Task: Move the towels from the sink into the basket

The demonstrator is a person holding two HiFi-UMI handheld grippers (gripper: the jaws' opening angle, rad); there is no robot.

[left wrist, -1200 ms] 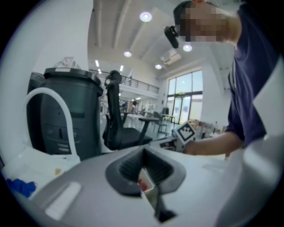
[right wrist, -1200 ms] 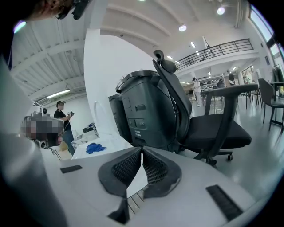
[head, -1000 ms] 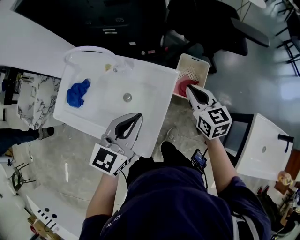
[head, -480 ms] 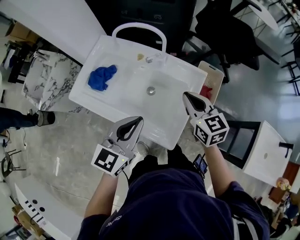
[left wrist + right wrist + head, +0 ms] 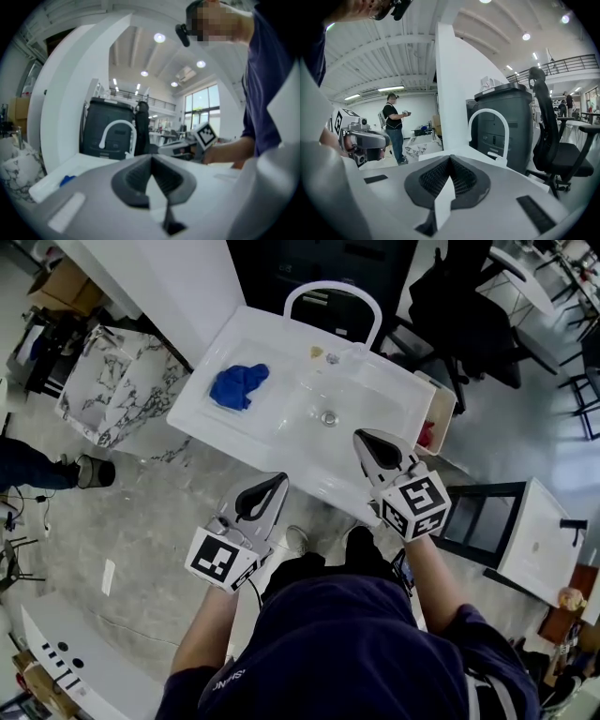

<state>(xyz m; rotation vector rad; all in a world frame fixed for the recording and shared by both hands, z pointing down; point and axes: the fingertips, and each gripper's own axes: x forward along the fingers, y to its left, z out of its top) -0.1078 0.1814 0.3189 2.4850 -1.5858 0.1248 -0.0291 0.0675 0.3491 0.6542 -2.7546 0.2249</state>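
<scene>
Head view: white sink [image 5: 272, 423] sits mid-frame w/ a white arched faucet [image 5: 333, 294] at its far edge and a drain [image 5: 328, 417] near the middle. Blue towel [image 5: 239, 386] lies crumpled inside the sink at its left end, well apart from both grippers. Basket [image 5: 444, 401] stands just beside the sink's right end; a red towel [image 5: 427, 435] shows inside it, mostly hidden by the sink's edge. Left gripper [image 5: 274, 486] hangs over the floor on the near side of the sink, tip aimed at the front rim but not touching it. Its own view shows the left gripper [image 5: 151, 159] w/ jaws pressed together, nothing btwn them; blue towel is a small patch low at the left there, faucet behind. Right gripper [image 5: 366, 441] is over the sink's near right part, near the basket, tip pointing into the basin. In its own view the right gripper [image 5: 451, 161] has jaws together too, pads meeting along one line, empty; faucet arch sits straight ahead past them. Neither gripper touches a towel. Around: black office chair [image 5: 469, 306] beyond the basket, marble-pattern block [image 5: 117, 381] left of the sink, and a bystander [image 5: 393, 126] standing far back in the right gripper view.
</scene>
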